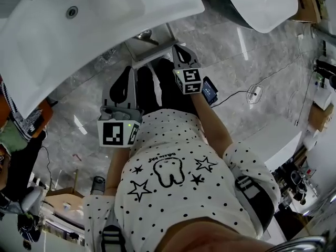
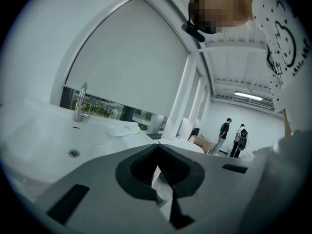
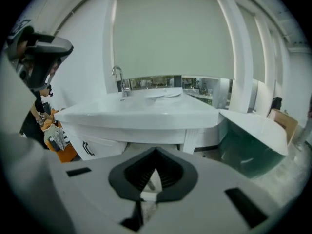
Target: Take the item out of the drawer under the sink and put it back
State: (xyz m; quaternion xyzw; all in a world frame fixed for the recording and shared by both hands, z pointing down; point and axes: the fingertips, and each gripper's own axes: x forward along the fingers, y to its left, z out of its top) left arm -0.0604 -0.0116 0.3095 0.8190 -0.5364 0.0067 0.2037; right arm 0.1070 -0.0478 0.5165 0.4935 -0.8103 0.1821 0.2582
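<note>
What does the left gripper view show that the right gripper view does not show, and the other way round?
Only the left gripper view: the round metal drain in the white ceramic washbasin, two standing people far away, and a long ceiling lamp.
Only the right gripper view: the white cabinet front with a black handle below the washbasin, and a white-rimmed tub with a greenish side.
Both: the washbasin, its chrome faucet and the pale window blind. The left tool and the right tool each have jaws together, nothing between.

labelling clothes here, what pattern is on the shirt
The shirt is white with black dots and stars; head view.
</note>
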